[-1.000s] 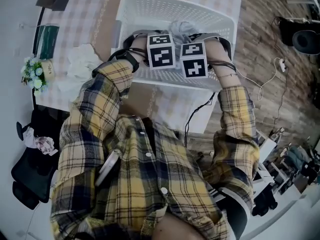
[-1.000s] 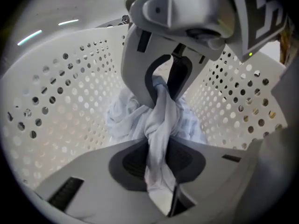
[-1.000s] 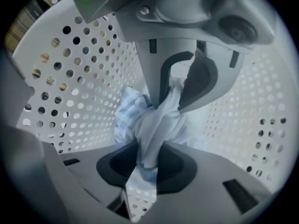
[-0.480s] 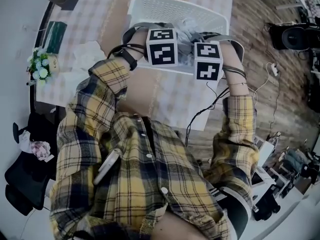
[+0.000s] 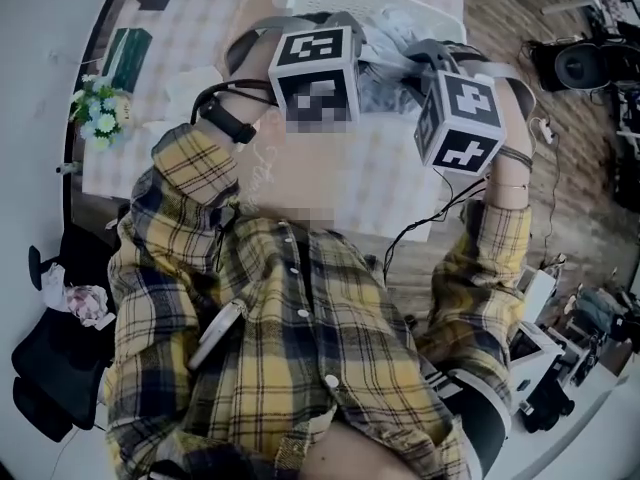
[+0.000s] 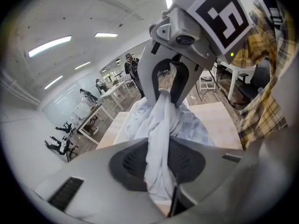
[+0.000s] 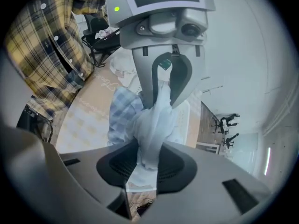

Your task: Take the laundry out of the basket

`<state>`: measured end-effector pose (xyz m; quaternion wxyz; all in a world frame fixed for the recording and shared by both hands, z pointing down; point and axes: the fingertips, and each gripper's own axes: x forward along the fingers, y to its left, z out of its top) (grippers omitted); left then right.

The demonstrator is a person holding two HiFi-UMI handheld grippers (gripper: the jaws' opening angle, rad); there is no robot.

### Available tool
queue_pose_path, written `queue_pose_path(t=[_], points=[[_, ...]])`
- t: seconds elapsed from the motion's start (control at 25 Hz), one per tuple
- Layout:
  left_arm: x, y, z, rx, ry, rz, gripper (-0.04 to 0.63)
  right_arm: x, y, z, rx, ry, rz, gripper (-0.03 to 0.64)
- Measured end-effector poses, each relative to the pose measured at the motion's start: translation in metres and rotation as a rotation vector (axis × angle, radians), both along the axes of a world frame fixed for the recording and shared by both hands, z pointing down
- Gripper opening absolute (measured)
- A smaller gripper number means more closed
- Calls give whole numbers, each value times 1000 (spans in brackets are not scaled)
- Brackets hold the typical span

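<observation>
A pale white-blue garment [image 5: 385, 68] hangs stretched between my two grippers above the white perforated basket [image 5: 400, 3], which stands on the table at the top of the head view. My left gripper [image 6: 159, 160] is shut on one bunched end of the cloth [image 6: 161, 120]. My right gripper [image 7: 148, 157] is shut on the other end [image 7: 154, 120]. The two grippers face each other closely. A checked light-blue piece [image 7: 122, 113] hangs below them. In the head view the marker cubes [image 5: 315, 68] hide both pairs of jaws.
The table carries a checked cloth [image 5: 330, 183], a crumpled white piece of laundry [image 5: 190, 83], a small flower pot [image 5: 100, 113] and a dark green object [image 5: 128, 58] at the left. A black chair [image 5: 60, 368] stands at lower left. Cables [image 5: 545, 128] lie on the wooden floor at right.
Both grippers have risen out of the basket toward the camera, lifting the garment with them. They have spread slightly apart, and both grips have held.
</observation>
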<state>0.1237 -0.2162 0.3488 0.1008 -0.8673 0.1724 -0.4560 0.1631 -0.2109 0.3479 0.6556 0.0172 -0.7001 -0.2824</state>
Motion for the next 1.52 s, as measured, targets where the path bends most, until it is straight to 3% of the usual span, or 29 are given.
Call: queue_pose_path(t=[0.32, 0.76, 1.08, 1.52], points=[[-81, 55, -64, 88, 28, -2, 120, -79, 51, -63, 107, -89, 23, 140], [-228, 108, -59, 98, -55, -31, 120, -226, 102, -55, 90, -212, -28, 140], [-294, 141, -13, 52, -87, -79, 121, -291, 133, -5, 20, -264, -31, 141], [-303, 164, 99, -121, -47, -165, 124, -297, 154, 106, -158, -354, 82, 163]])
